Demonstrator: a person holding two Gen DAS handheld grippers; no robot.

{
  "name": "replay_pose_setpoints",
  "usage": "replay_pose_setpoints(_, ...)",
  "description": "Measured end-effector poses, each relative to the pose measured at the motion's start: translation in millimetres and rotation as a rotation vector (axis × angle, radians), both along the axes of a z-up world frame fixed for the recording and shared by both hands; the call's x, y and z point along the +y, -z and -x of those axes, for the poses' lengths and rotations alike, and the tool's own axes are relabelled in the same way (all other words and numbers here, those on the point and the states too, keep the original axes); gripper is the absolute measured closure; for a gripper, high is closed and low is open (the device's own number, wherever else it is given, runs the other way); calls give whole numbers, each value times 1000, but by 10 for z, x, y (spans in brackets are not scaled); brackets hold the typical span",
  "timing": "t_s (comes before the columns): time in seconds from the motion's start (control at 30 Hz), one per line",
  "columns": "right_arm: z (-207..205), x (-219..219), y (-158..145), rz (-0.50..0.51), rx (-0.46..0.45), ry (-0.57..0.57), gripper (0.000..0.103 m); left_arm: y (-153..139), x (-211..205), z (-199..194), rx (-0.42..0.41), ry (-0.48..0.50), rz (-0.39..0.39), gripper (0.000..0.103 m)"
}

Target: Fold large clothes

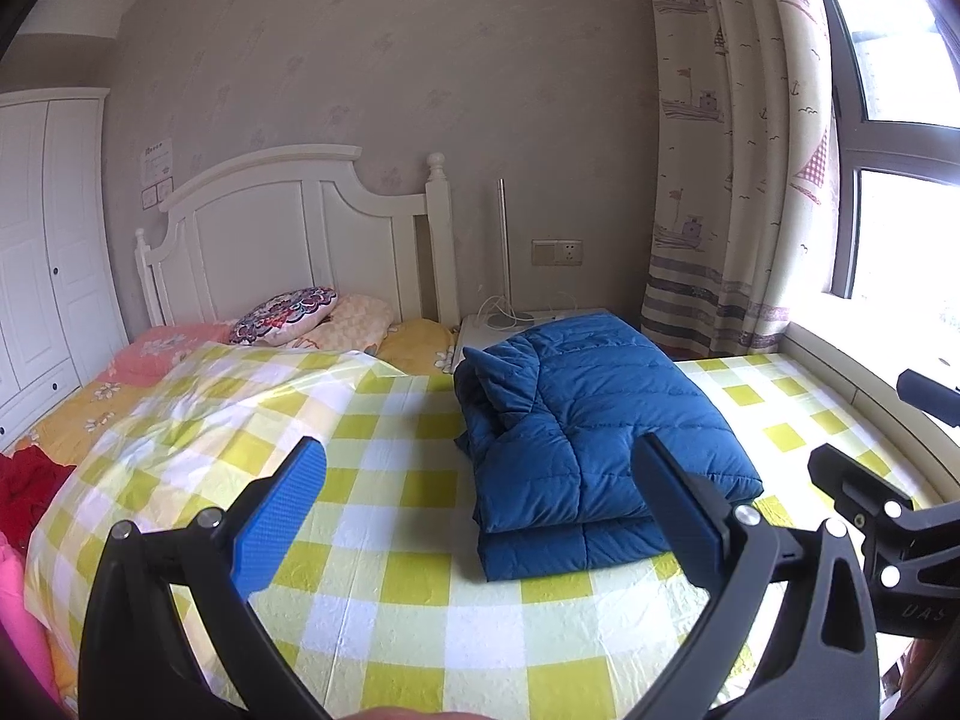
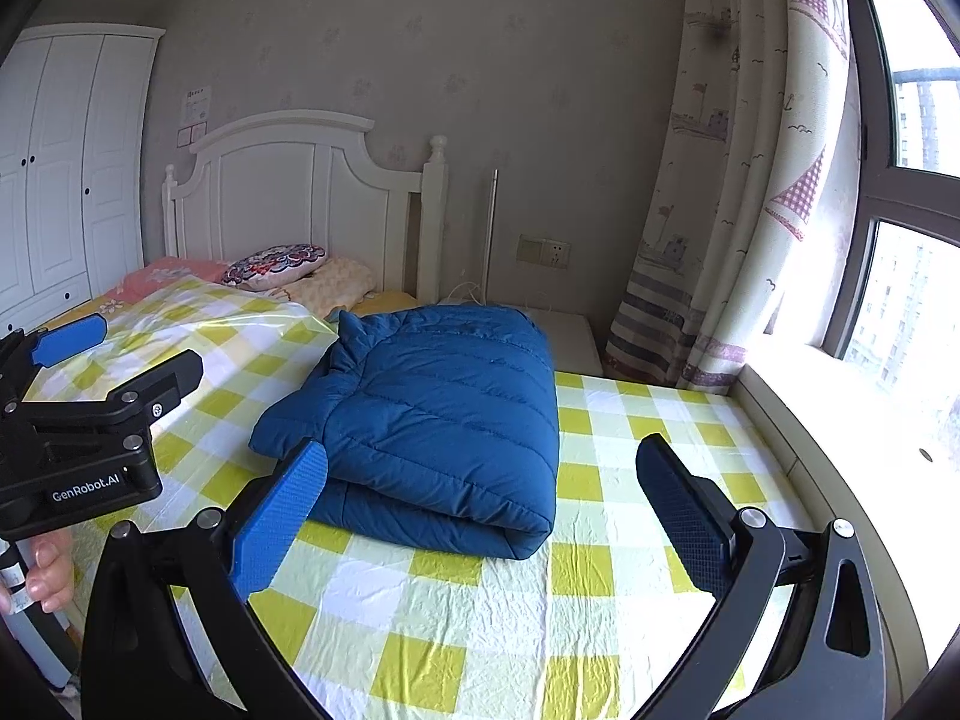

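Jacket folded, long axis toward headboard.

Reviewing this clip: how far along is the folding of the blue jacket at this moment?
Looks essentially done: the blue down jacket lies folded into a compact layered bundle on the checked bedsheet. Nothing is in hand; the left gripper and right gripper are both open and clear of it. Left, possibly: the red garment at the bed's edge.
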State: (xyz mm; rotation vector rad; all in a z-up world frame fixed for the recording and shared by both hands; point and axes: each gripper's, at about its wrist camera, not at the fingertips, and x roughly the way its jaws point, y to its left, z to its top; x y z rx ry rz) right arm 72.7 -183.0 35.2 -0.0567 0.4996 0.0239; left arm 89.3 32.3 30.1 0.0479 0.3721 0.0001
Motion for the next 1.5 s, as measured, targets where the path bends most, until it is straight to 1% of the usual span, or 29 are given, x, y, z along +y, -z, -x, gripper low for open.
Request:
replay_pose_setpoints(0.27, -10, -17, 18, -6, 11, 1, 4, 31, 29, -14, 20, 12, 13, 2)
replay_pose_setpoints(0.77, -11, 12, 58, 0, 24, 0, 4, 57, 24, -9, 29, 13, 16, 2)
replay_pose_setpoints(0.97, -8, 21, 60, 0, 24, -1, 4, 43, 32, 2, 21, 16, 16, 2)
replay_pose_setpoints(1.23, 11, 50, 67, 3, 22, -14, 4, -14, 6, 71, -9, 28, 14, 2)
replay_pose_setpoints(1.3, 9, 55, 87, 3, 27, -17, 4, -17, -32, 58, -9, 48, 12, 2)
replay_pose_setpoints(1.37, -8, 39, 124, -5, 40, -24, 4, 0, -85, 45, -3, 135, 14, 2)
replay_pose_setpoints(1.4, -29, 19, 159, -14, 52, -30, 4, 19, -116, 9, 7, 153, -2, 2)
replay_pose_setpoints(1.47, -79, -49, 218, -18, 72, -33, 4, 53, -65, -137, 20, 132, -13, 2)
replay_pose_setpoints(1.5, -110, -110, 240, -17, 79, -30, 4, 64, 38, -291, 51, 142, -3, 2)
